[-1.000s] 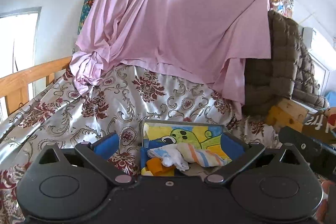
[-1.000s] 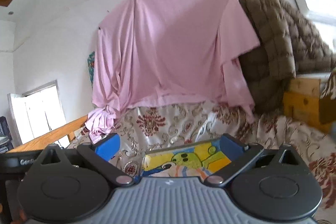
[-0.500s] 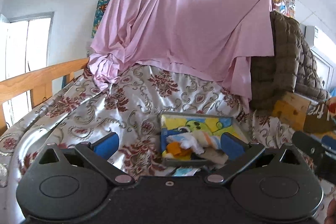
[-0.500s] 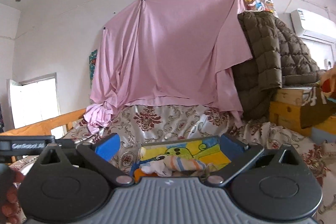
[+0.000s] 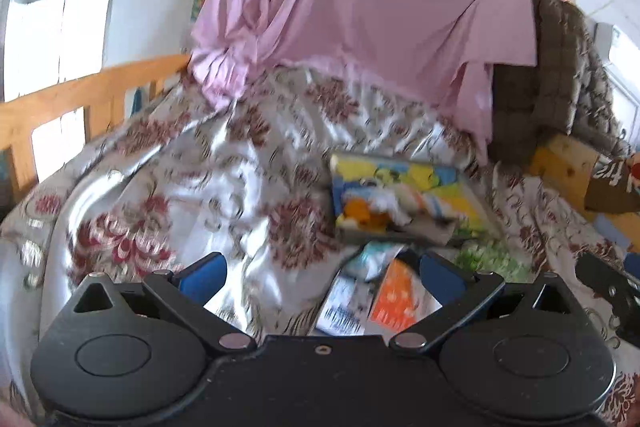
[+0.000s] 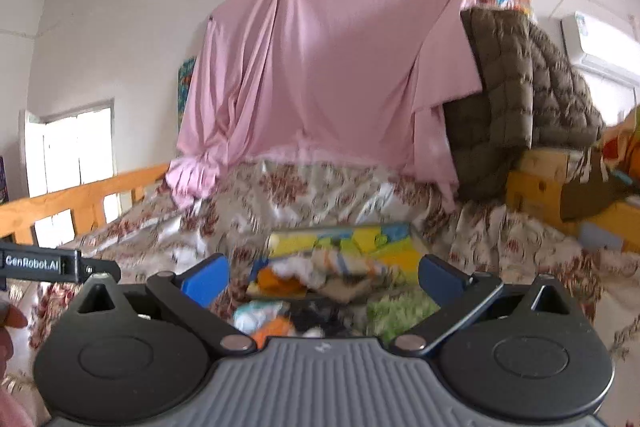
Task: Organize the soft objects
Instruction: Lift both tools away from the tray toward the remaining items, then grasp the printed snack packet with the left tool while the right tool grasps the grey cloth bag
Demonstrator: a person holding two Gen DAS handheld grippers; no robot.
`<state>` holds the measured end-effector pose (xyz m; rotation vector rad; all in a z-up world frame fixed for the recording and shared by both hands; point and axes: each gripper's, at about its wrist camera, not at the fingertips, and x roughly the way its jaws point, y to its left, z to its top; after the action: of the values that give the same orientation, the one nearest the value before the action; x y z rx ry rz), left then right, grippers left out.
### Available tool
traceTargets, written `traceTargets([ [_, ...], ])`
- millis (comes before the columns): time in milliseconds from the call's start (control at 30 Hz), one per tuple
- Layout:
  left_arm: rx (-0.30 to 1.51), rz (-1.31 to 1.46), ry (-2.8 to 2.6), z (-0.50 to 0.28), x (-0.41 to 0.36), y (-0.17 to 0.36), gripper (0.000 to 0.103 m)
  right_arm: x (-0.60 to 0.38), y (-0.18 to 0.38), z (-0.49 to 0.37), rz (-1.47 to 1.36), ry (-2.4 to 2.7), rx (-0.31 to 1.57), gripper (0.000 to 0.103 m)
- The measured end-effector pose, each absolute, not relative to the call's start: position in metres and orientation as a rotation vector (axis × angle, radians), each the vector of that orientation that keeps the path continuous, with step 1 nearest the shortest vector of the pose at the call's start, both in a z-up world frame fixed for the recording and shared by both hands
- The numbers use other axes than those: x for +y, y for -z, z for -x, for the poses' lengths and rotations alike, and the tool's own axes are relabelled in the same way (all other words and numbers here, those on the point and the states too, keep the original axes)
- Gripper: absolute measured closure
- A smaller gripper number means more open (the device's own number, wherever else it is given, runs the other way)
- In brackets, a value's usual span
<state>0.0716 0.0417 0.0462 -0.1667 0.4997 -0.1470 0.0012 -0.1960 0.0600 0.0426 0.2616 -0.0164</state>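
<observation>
A cartoon-printed box [image 5: 404, 167] [image 6: 360, 239] lies open on the floral bedspread, with a white and striped cloth [image 5: 404, 199] [image 6: 332, 265] and an orange piece [image 5: 358, 213] [image 6: 276, 279] inside it. In front of the box lie loose soft items: an orange one [image 5: 394, 301], a white-blue one [image 5: 340, 311] and a green fuzzy one [image 5: 488, 259] [image 6: 400, 311]. My left gripper [image 5: 320, 275] is open and empty, back from the box and to its left. My right gripper [image 6: 320, 277] is open and empty, facing the box. The frames are blurred.
The floral bedspread [image 5: 200, 179] covers the bed, with a wooden rail [image 5: 80, 95] on the left. A pink sheet [image 5: 360, 7] hangs on the wall behind. A brown quilted blanket [image 6: 520, 99] sits on yellow boxes [image 6: 536, 195] at the right.
Both grippers have pulled back from the box and the left one has swung left. Loose items in front of the box have come into view. Both stay open.
</observation>
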Motion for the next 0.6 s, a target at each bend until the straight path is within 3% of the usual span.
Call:
traceTargets([
  [600,0.907,-0.042,0.254,-0.118,0.034,0.002,0.001,-0.195,-0.028,-0.023,-0.080,-0.061,0.591,0.000],
])
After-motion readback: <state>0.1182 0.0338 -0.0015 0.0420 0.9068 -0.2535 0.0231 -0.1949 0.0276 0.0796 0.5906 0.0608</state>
